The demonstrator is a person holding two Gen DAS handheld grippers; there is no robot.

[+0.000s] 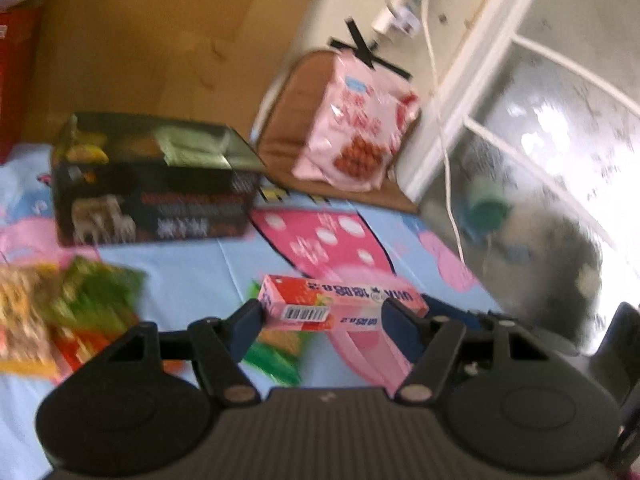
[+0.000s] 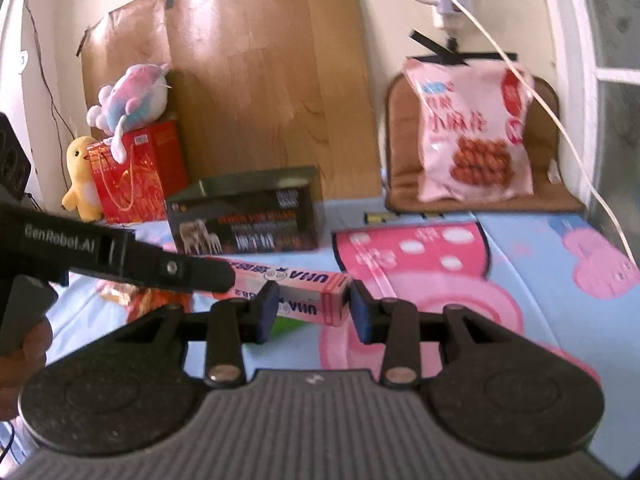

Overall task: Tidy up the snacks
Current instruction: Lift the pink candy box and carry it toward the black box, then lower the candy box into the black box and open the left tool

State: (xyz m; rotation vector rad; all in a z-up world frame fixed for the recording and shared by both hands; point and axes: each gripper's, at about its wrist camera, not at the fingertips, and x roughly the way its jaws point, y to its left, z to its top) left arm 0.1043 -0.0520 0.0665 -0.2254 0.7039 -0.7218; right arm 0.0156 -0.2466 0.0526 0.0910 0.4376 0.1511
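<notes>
A slim pink snack carton, printed with red fruit and a barcode, hangs clear of the blue cartoon-printed sheet, carried between two claws at once. Its long axis runs crosswise in both views, roughly level. The left gripper stands part-open with its blue pads set against the carton's two ends, so that it spans the length; the barcode end sits at the left pad. The right gripper stands narrower, its jaws set across one end of the same carton. The right-hand pad looks just off the cardboard, so whether that grip is firm cannot be told. The other end disappears behind the left gripper's black finger, which enters the right wrist view from the left edge, with a hand below it.

Farther toward the sheet's far edge a black gift box lies on its long side, and a pink bag of fried dough twists leans on a brown cushion at the far right corner. Loose snack packets lie by the near left edge.

Judgement: since both claws share one carton, the next move turns on keeping its axis level while one lets go.
</notes>
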